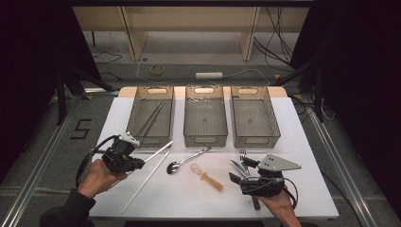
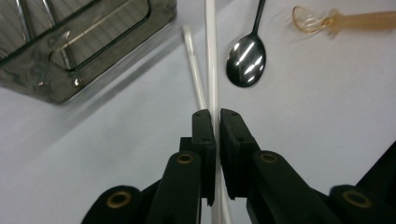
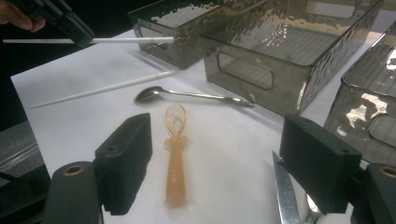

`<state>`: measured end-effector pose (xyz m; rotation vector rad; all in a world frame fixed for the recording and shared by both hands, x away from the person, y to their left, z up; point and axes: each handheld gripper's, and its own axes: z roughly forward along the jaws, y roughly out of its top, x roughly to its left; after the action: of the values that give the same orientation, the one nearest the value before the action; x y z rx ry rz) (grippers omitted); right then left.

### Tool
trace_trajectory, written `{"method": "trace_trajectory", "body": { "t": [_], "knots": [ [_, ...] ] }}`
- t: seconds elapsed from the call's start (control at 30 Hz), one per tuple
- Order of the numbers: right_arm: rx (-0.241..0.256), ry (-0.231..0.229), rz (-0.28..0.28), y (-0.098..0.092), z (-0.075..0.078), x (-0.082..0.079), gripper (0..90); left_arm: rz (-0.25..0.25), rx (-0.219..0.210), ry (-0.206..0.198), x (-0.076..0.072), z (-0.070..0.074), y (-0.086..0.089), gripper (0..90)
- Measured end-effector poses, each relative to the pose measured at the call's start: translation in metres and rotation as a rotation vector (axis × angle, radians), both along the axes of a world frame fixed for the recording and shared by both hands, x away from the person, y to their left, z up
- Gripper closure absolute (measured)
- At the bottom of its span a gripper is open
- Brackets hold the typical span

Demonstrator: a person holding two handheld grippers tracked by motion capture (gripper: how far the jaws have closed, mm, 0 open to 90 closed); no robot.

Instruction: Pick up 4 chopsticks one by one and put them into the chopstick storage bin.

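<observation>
One white chopstick [image 2: 212, 56] is pinched in the left gripper [image 2: 217, 116] — lifted, likely for the left bin [image 1: 152, 113] at 12 o'clock, which holds tongs [image 1: 150, 118]. Right gripper [image 3: 215, 154] is held agape over the amber spoon [image 3: 175, 163].

Clearance check, white table [image 1: 156, 198]: near half open, far half blocked.

Three grey bins stand in a row along the far edge: left bin [image 1: 152, 116], middle bin [image 1: 205, 116], right bin [image 1: 254, 116], with only narrow gaps between them. In front of them, across the centre strip, lie a loose white chopstick [image 1: 144, 182], a metal spoon [image 1: 187, 160] and an amber spoon [image 1: 206, 177], set apart with bare table between. A knife [image 1: 239, 168] and a fork [image 1: 243, 156] lie near the right gripper [image 1: 239, 178]. The front edge between the two hands is bare.
</observation>
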<state>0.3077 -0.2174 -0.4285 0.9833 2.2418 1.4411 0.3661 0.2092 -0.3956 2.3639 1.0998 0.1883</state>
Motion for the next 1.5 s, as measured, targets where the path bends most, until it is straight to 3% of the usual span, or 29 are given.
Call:
{"method": "trace_trajectory", "body": {
  "t": [0.17,0.43,0.8,1.1,1.5],
  "knots": [
    [0.001,0.004,-0.002,-0.001,0.000,0.001,26.4,0.007,-0.040,-0.027,0.011,0.007,0.001,84.8],
    [0.004,0.005,-0.003,-0.001,-0.001,0.001,26.4,0.051,-0.086,-0.104,0.036,0.023,0.007,84.7],
    [0.012,0.002,-0.006,-0.001,0.000,0.001,26.3,0.119,-0.123,-0.161,0.078,0.026,0.011,84.7],
    [0.014,0.001,-0.005,-0.002,0.000,0.001,26.3,0.179,-0.111,-0.183,0.113,0.024,0.013,84.7],
    [0.011,0.002,-0.004,-0.001,0.000,0.001,26.3,0.226,-0.106,-0.212,0.138,0.020,0.013,84.7]
  ]
}}
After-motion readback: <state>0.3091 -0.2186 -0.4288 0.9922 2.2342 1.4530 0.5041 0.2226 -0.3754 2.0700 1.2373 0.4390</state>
